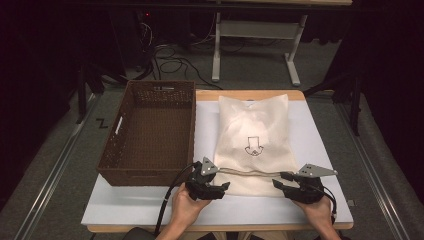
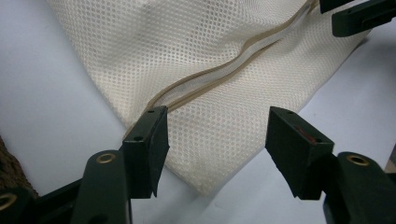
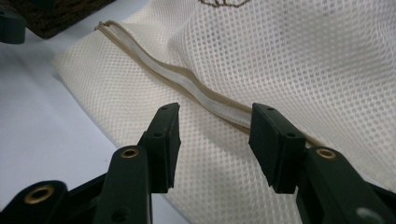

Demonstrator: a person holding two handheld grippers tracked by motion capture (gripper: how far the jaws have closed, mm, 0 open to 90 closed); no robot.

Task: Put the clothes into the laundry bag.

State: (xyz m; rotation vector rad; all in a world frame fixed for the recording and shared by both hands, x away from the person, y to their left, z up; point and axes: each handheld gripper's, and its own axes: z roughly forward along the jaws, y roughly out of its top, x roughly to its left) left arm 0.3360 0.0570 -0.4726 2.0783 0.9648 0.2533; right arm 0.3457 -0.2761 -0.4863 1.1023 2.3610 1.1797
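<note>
**Two grippers poised at the zip end of a mesh bag**

A cream mesh laundry bag (image 1: 253,140) lies flat on the white table top (image 1: 150,205), its length running away from the person, a small dark drawing printed near its middle; its zipper (image 1: 250,172) runs across the near end, a pale strip with tan edging, slightly wavy rather than taut; to the bag's left, just beside it, stands a brown woven basket (image 1: 150,132) with a slot handle in its far wall.

The left gripper (image 1: 220,187) sits at the bag's near left corner, held in the person's left hand (image 1: 185,207); from its own view the jaws stand spread, one pad (image 2: 149,140) over the spot where the zipper ends at the bag's edge, the other out over the mesh toward the corner; fabric lies between them, yet I see no pinch.

The right gripper (image 1: 278,182) sits at the near right corner in the right hand (image 1: 320,212), a grey three-cornered plate on top; its jaws are likewise spread, and in its own view the zipper (image 3: 187,86) passes across the gap just beyond the pads (image 3: 275,144); the mesh lies flat under them, not gathered or lifted; whether the tips actually rest on the cloth I cannot tell.
</note>
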